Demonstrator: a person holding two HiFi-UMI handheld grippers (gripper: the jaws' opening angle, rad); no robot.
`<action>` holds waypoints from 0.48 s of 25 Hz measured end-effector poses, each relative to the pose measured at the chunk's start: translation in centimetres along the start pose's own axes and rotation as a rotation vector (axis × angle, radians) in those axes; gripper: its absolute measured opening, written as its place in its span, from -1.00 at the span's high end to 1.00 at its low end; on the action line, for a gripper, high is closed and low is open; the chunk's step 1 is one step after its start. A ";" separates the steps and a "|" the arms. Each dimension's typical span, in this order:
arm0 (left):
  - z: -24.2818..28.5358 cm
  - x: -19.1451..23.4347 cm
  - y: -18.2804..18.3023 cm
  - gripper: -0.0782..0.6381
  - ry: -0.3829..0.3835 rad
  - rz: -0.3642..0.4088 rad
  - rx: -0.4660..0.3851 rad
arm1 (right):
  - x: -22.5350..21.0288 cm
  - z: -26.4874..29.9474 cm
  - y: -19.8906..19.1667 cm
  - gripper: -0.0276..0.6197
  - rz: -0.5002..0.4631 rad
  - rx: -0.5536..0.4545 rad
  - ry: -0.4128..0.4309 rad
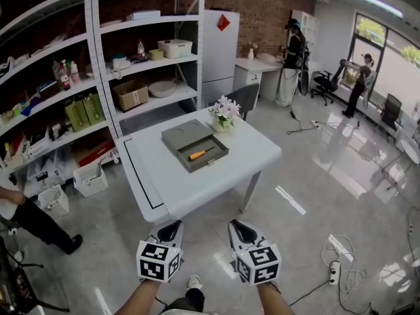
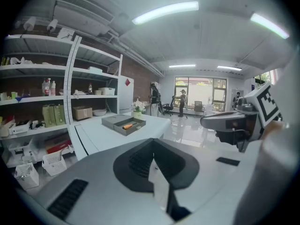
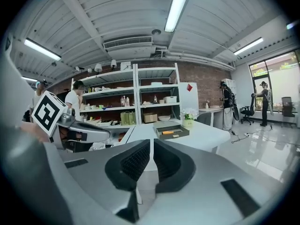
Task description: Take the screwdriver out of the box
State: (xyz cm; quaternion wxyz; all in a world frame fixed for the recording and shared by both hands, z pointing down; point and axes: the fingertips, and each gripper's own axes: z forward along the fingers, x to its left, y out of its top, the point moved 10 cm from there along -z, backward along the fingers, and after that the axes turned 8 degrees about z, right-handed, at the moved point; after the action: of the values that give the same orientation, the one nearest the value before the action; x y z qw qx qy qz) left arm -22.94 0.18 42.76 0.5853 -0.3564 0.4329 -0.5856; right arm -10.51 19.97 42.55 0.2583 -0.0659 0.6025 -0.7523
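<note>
Both forearms enter from the bottom of the head view, side by side. The left gripper (image 1: 169, 228) and right gripper (image 1: 241, 229) are held off the near edge of the table (image 1: 256, 153), over the floor, noses aimed at the table and tilted slightly down. Neither touches it.

Left gripper view: pads closed together, nothing between them. Right gripper view: pads likewise clenched, empty.

The screwdriver (image 1: 199, 154), with an orange handle, lies inside the open grey box (image 1: 209, 163), well apart from both grippers. The box sits on the far half of the table, its lid part toward the far edge.

A pot of pale flowers (image 1: 224, 113) stands at the far corner, just behind the box. The table top between its near edge and the box is bare.

Surroundings: shelving (image 1: 92, 58) to the left, white baskets (image 1: 90, 178) on the floor beside it, and a person's leg (image 1: 39, 225) at the left. Cables (image 1: 338, 258) lie on the floor at the right.
</note>
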 end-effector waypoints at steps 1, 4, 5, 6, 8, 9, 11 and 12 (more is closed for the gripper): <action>0.7 0.4 0.2 0.77 -0.002 0.001 0.000 | -0.4 0.6 0.2 0.87 -0.002 0.003 -0.002; 2.9 1.7 0.9 0.77 -0.011 0.002 0.002 | -1.5 2.7 0.9 0.84 -0.001 0.013 -0.008; 3.6 2.2 1.1 0.77 -0.013 0.000 0.003 | -1.8 3.5 1.2 0.84 0.000 0.016 -0.009; 4.3 2.7 1.3 0.77 -0.016 -0.002 0.005 | -2.1 4.2 1.4 0.83 0.000 0.019 -0.010; 5.7 3.7 1.5 0.77 -0.022 -0.006 0.009 | -2.7 5.7 1.8 0.78 -0.001 0.026 -0.016; 6.4 4.2 1.6 0.77 -0.025 -0.008 0.011 | -3.0 6.5 2.0 0.77 -0.002 0.031 -0.019; 7.7 5.2 2.0 0.77 -0.030 -0.009 0.013 | -3.6 7.9 2.6 0.74 -0.005 0.037 -0.024; 8.3 5.7 2.2 0.77 -0.033 -0.011 0.014 | -3.9 8.5 2.9 0.73 -0.006 0.039 -0.027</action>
State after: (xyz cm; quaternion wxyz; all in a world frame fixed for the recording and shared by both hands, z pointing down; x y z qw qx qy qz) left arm -14.80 -6.07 43.28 0.5916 -0.3644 0.4173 -0.5857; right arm -2.78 13.91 42.87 0.2652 -0.0729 0.5838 -0.7639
